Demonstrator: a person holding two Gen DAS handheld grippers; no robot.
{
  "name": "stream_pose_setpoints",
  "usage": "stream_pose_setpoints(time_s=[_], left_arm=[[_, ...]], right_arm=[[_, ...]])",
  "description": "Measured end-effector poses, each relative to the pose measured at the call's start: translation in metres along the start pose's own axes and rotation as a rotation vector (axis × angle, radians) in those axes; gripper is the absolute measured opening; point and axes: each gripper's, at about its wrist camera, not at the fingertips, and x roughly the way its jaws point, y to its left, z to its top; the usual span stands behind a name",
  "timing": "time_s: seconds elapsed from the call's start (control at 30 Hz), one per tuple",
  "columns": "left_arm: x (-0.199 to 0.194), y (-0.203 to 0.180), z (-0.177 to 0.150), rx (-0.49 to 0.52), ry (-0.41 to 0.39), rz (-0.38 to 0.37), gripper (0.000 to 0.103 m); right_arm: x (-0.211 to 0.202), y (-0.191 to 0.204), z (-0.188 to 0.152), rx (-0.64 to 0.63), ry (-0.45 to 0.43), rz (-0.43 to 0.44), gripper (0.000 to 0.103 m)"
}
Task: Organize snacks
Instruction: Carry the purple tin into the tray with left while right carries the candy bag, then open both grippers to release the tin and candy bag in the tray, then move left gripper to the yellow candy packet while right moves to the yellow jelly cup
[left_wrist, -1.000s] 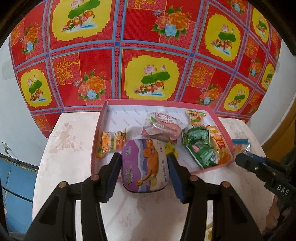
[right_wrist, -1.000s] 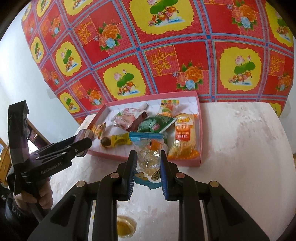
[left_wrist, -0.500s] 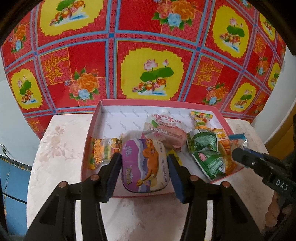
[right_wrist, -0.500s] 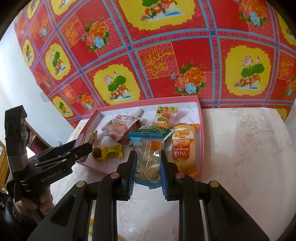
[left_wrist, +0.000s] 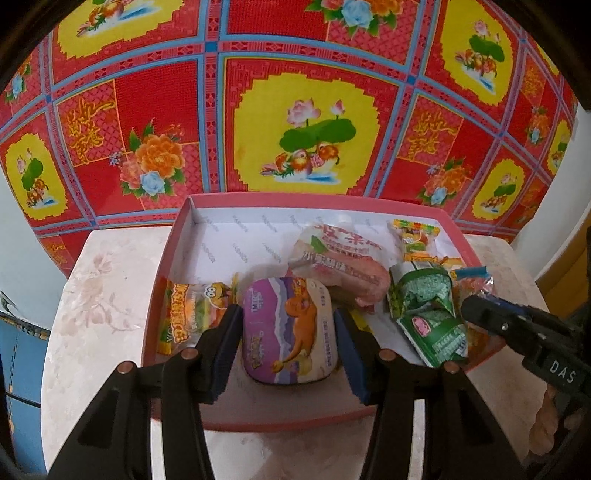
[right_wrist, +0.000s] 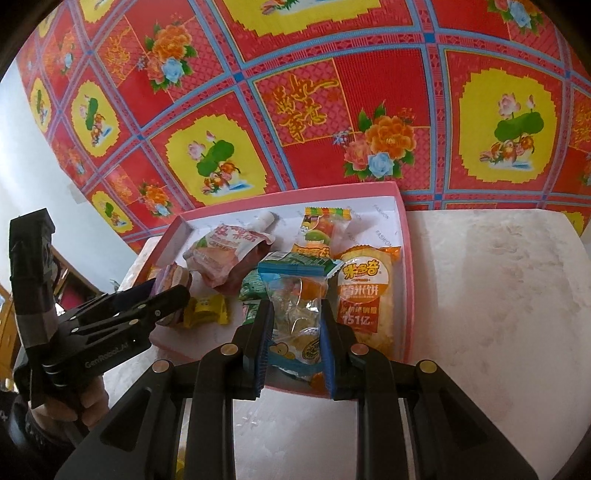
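Observation:
A pink box (left_wrist: 173, 236) with a white floor stands on the marble table and holds several snack packs. My left gripper (left_wrist: 290, 334) is shut on a purple cup with an orange dinosaur lid (left_wrist: 290, 328), held over the box's near left part. My right gripper (right_wrist: 295, 332) is shut on a clear candy bag with a blue top (right_wrist: 297, 295), held over the box's near edge. In the box lie a pink pouch (left_wrist: 340, 258), green packs (left_wrist: 428, 310), an orange rice cracker pack (right_wrist: 365, 291) and a yellow-orange pack (left_wrist: 188, 314).
The marble table (right_wrist: 498, 295) is bare to the right of the box. A red and yellow floral cloth (left_wrist: 295, 110) hangs behind. A small yellow candy (right_wrist: 207, 310) lies in the box by the left gripper (right_wrist: 162, 299), which shows in the right wrist view.
Both grippers moved forward with their snacks, from in front of the box to over it. The purple cup now hangs inside the box's near left part.

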Motion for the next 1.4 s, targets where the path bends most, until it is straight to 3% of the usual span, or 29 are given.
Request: stream_pose_setpoints(time_s=[0.5, 0.67, 0.73, 0.97, 1.07, 1.4], left_arm=[[0.005, 0.000, 0.006, -0.008, 0.015, -0.011, 0.053], [-0.005, 0.000, 0.008, -0.009, 0.009, -0.016, 0.054], [-0.009, -0.001, 0.008, -0.005, 0.008, -0.019, 0.055], [-0.028, -0.004, 0.003, 0.001, -0.005, -0.016, 0.055], [-0.038, -0.005, 0.000, -0.007, -0.007, -0.010, 0.055], [-0.070, -0.006, -0.020, -0.055, 0.005, -0.022, 0.055]], right_arm=[[0.008, -0.003, 0.001, 0.008, 0.004, 0.009, 0.025], [-0.001, -0.001, 0.000, 0.000, -0.019, 0.022, 0.026], [-0.005, 0.001, 0.001, 0.000, -0.032, 0.020, 0.032], [-0.018, 0.006, 0.000, -0.003, -0.052, 0.013, 0.036], [-0.025, 0.008, -0.001, -0.002, -0.057, 0.010, 0.043], [-0.051, 0.021, -0.016, -0.022, -0.058, 0.008, 0.043]])
